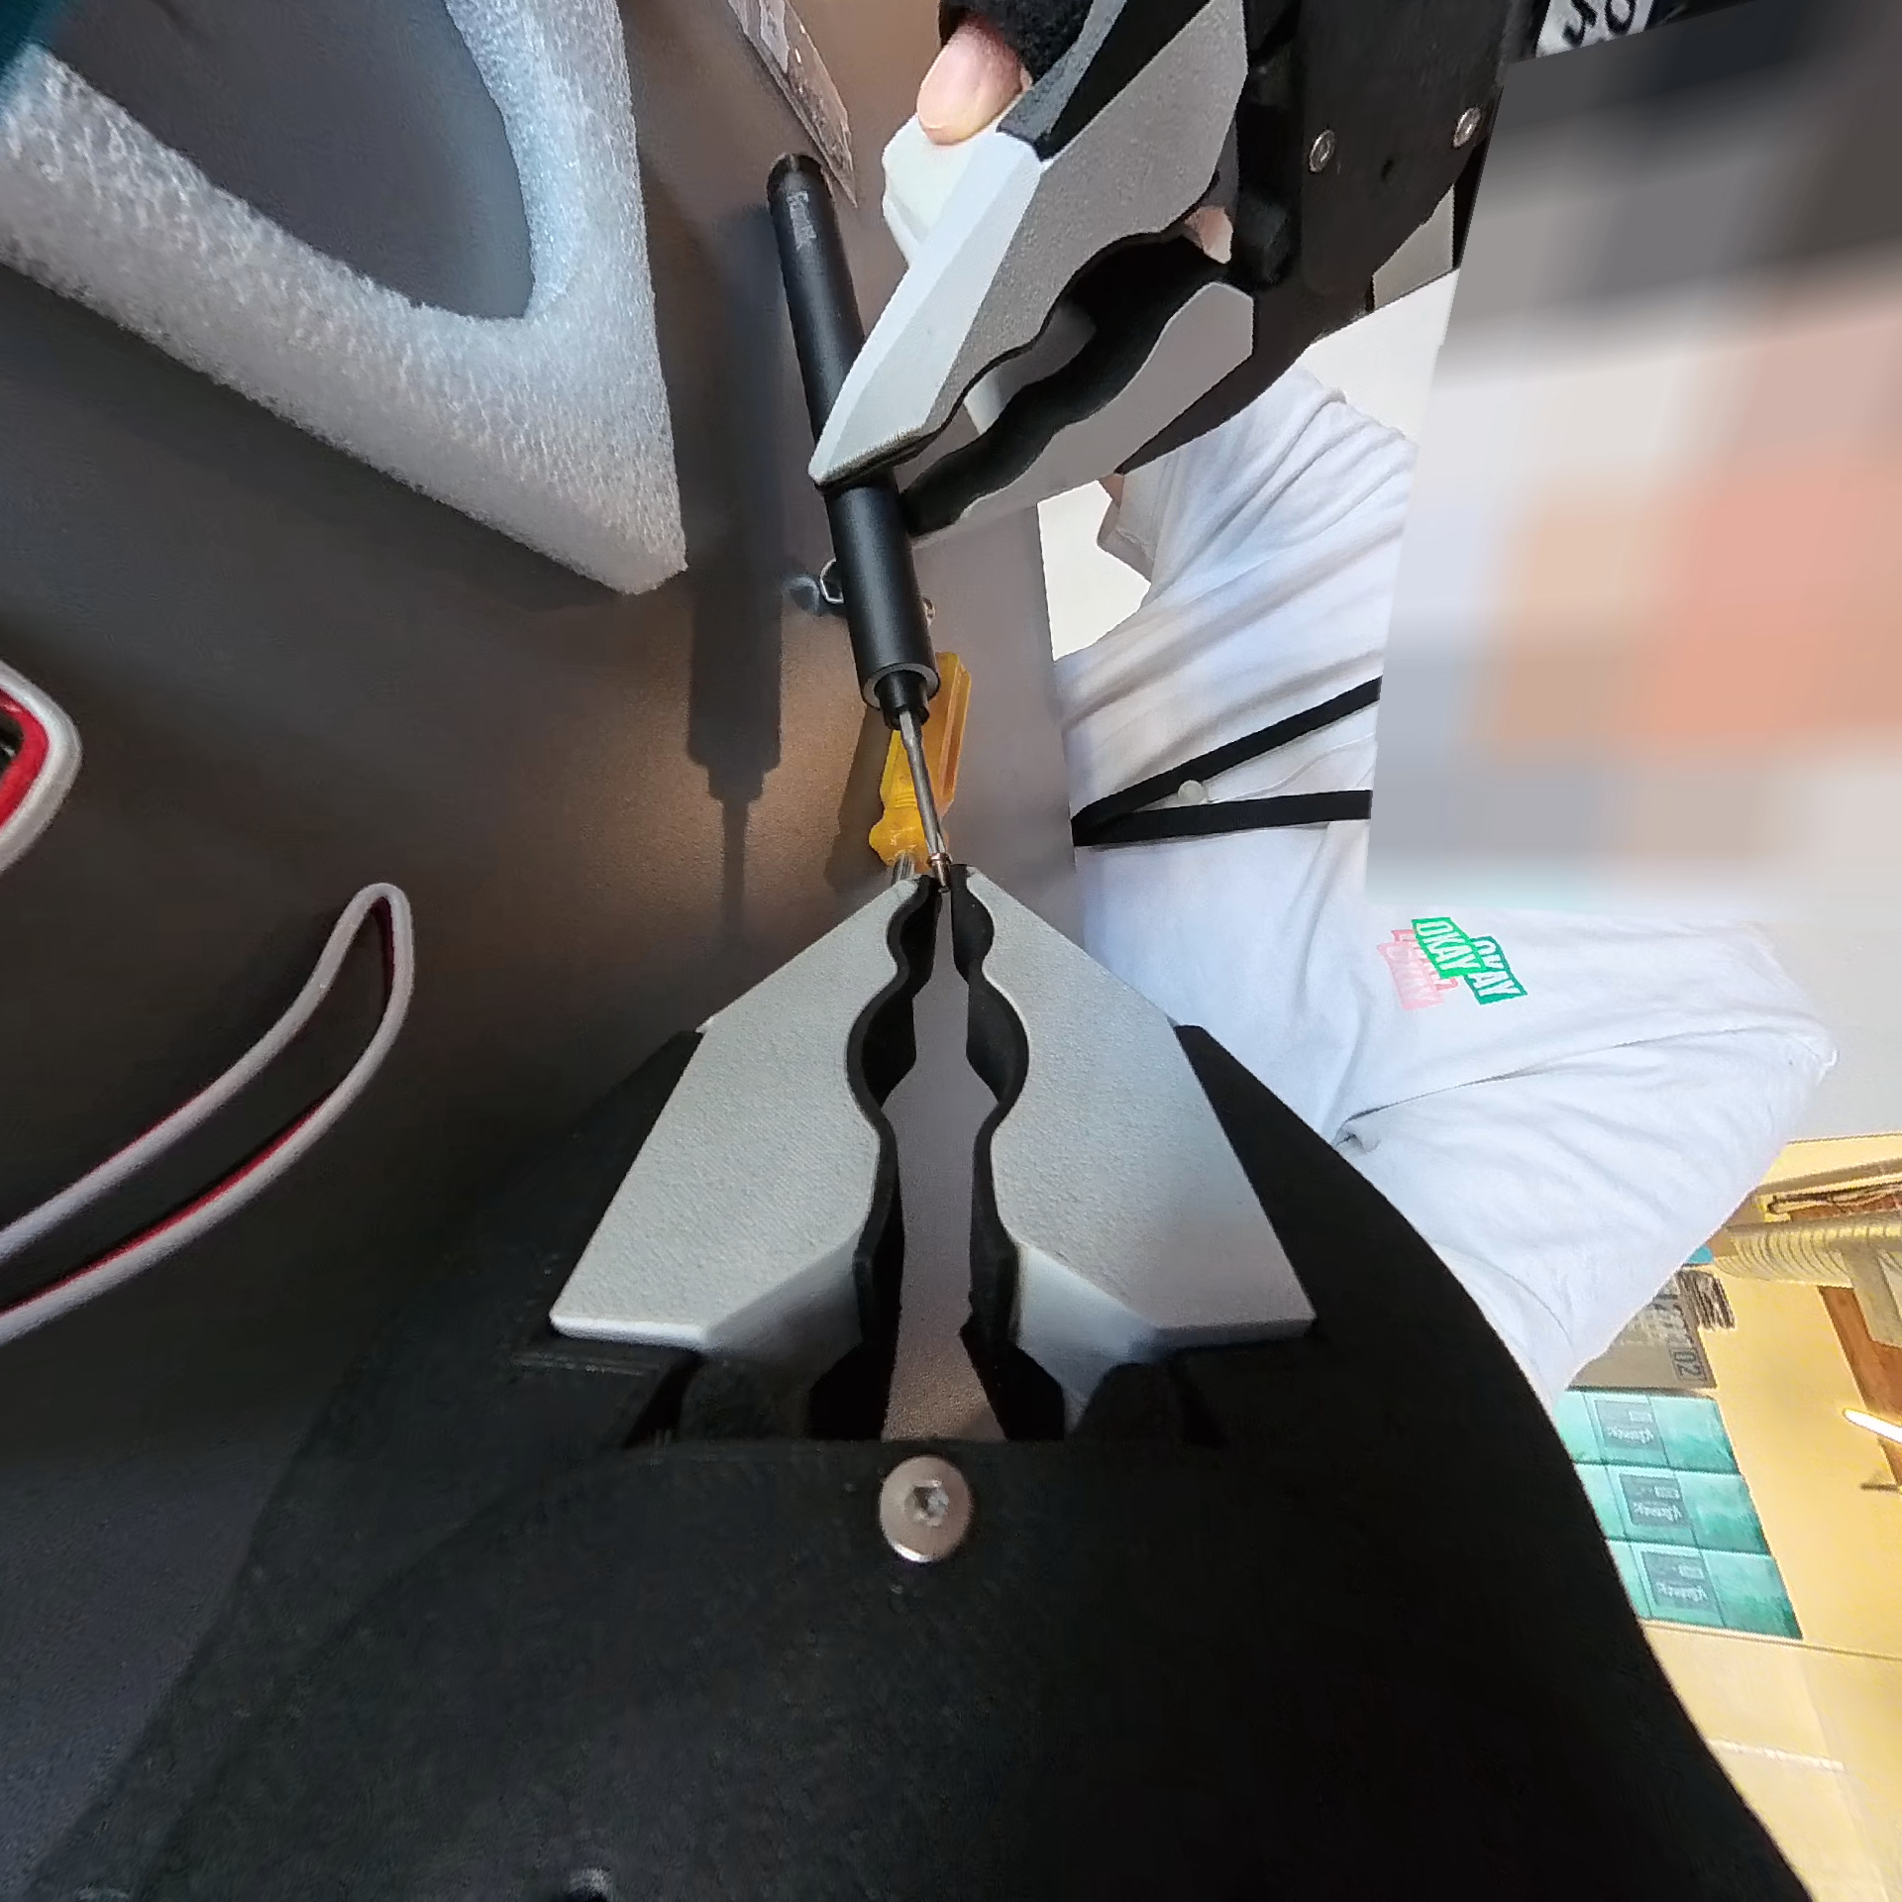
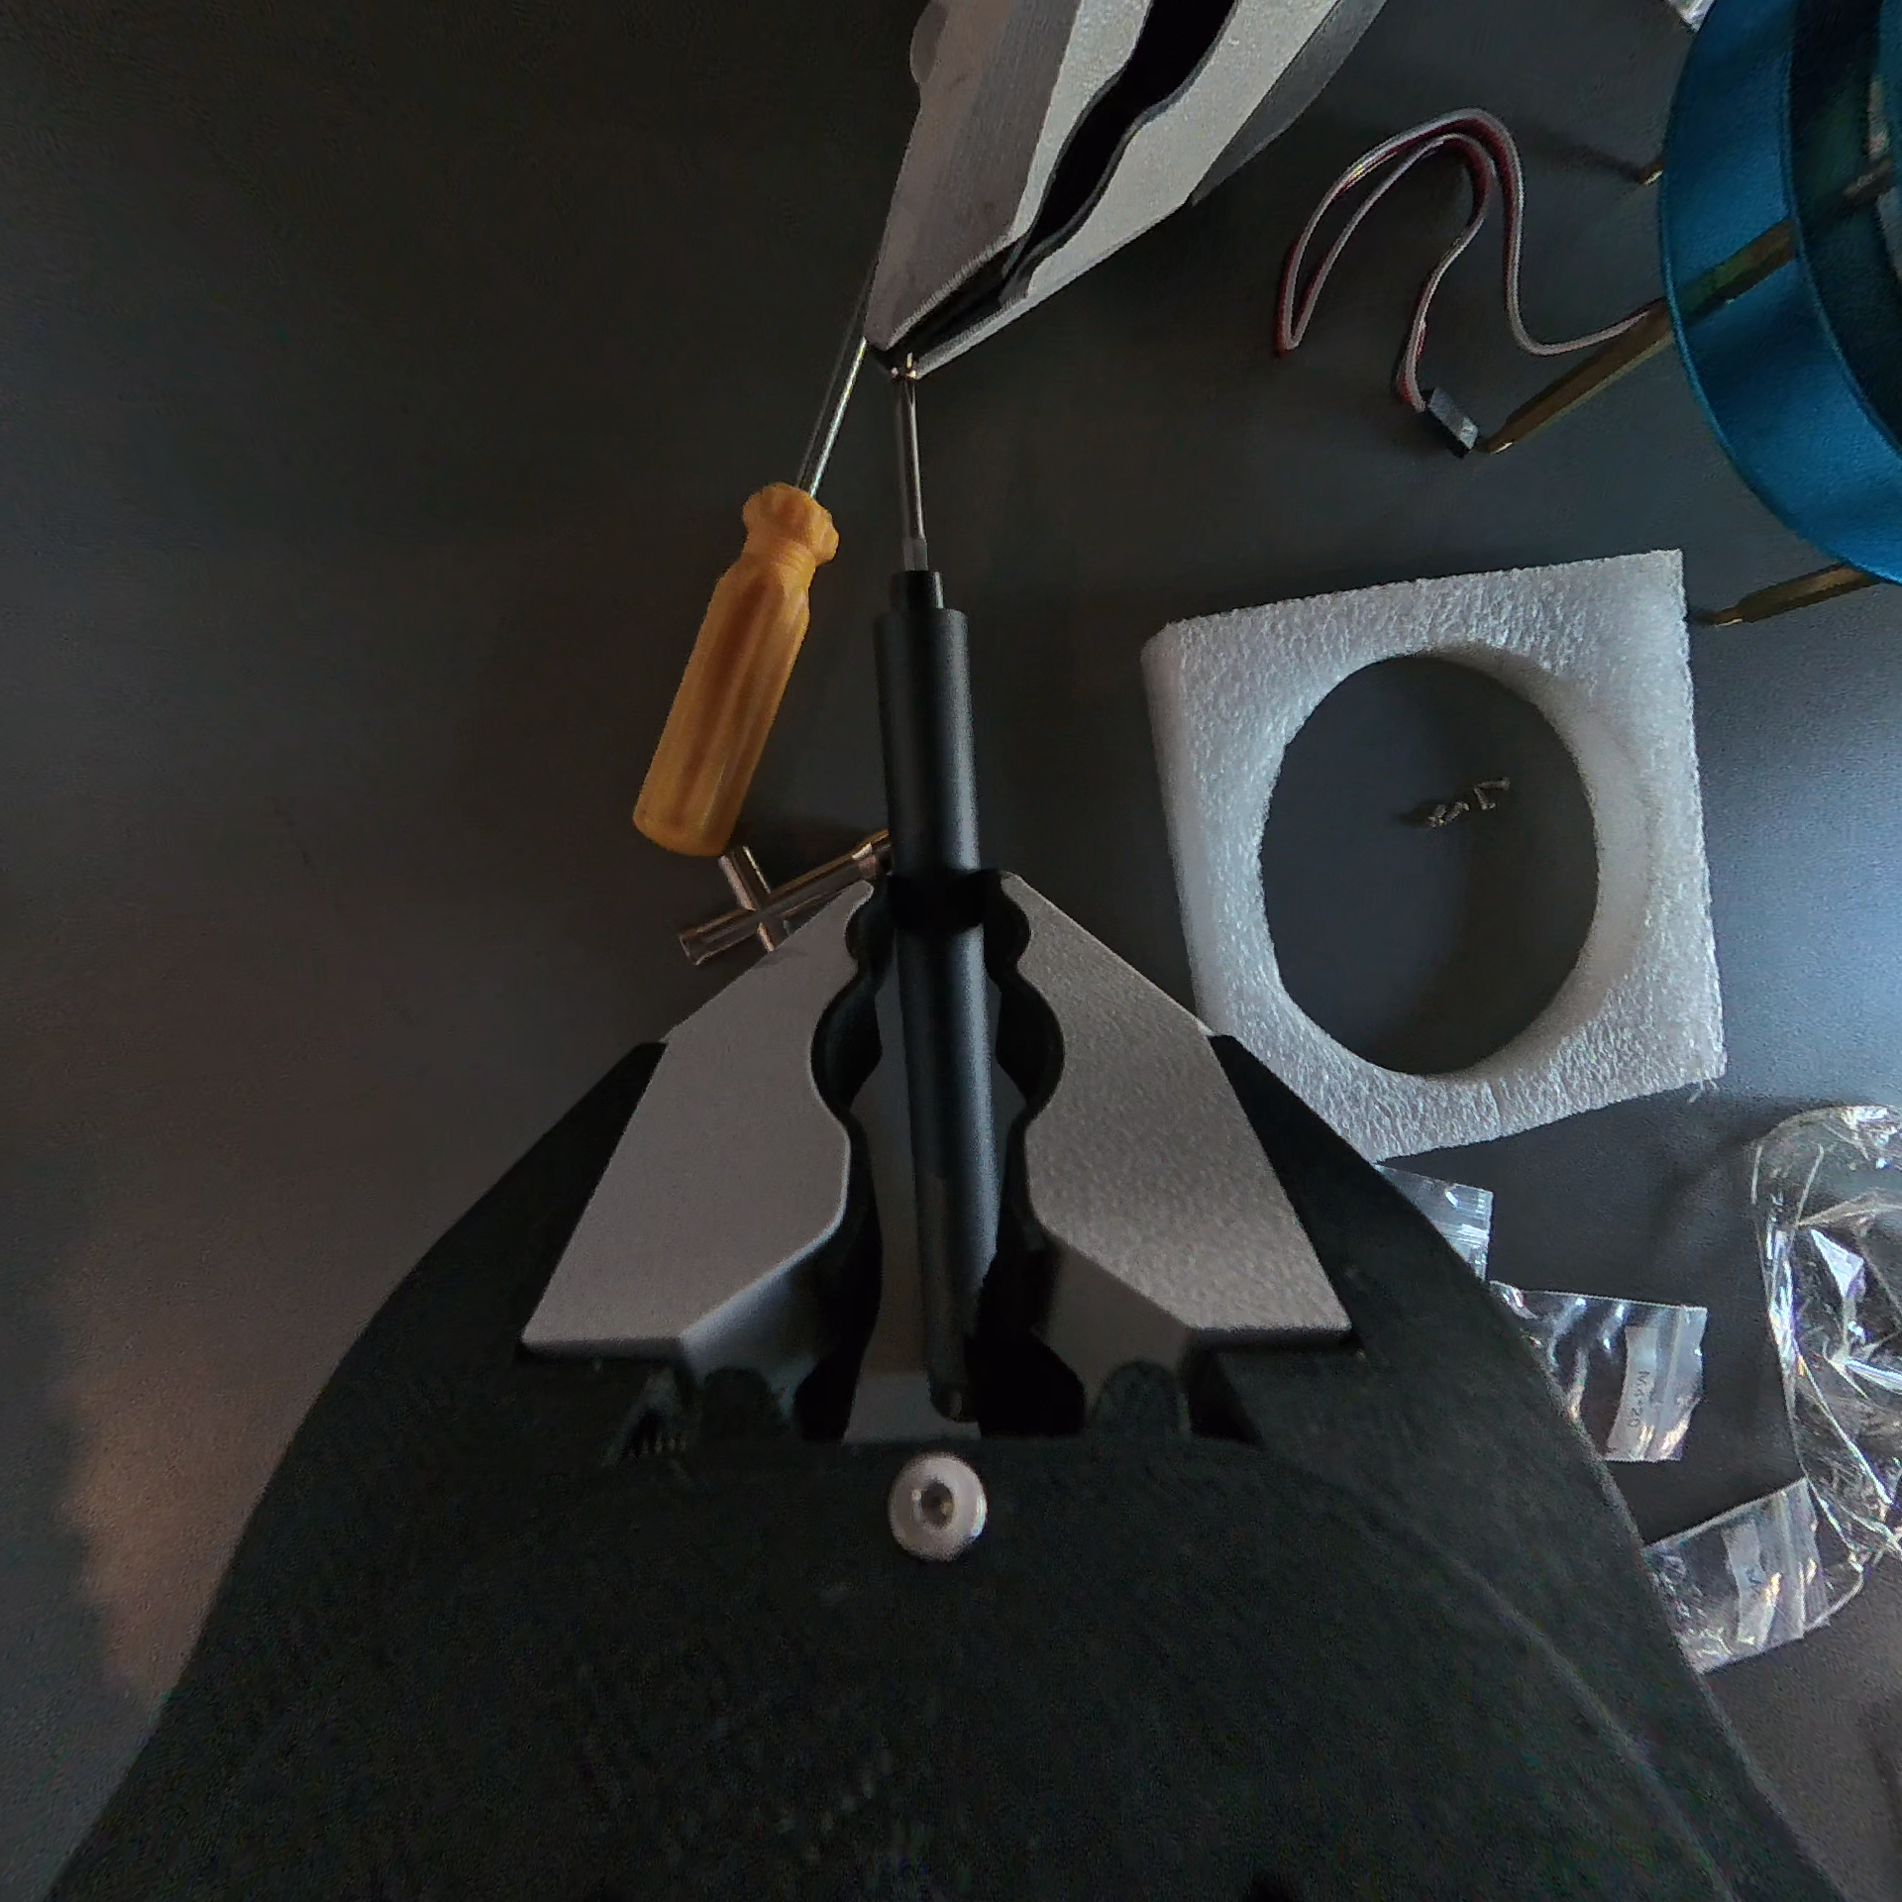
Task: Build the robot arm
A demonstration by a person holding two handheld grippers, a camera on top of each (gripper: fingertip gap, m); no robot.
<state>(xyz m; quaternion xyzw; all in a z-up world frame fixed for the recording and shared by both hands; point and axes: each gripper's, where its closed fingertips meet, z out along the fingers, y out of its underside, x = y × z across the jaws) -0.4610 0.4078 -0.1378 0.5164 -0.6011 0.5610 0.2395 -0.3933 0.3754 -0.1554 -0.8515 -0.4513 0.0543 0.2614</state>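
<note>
Crowding the black screwdriver (image 2: pixel 926 762): yellow screwdriver (image 2: pixel 731 669) (alongside), foam block (image 2: pixel 1441 1029).

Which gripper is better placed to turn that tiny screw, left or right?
Probably the right gripper: it is shut on the black screwdriver, whose tip meets the tiny screw. The left gripper only pinches that screw at its fingertips.

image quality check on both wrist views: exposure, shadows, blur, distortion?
Left wrist view: bright, sharp on the left claw pinching a tiny screw; black driver throws a soft shadow on the dark table; right edge holds an added blur patch; fisheye bends the foam block. Right wrist view: darker, grainy; right claw sharp, faint warm glare at lower left.
</note>
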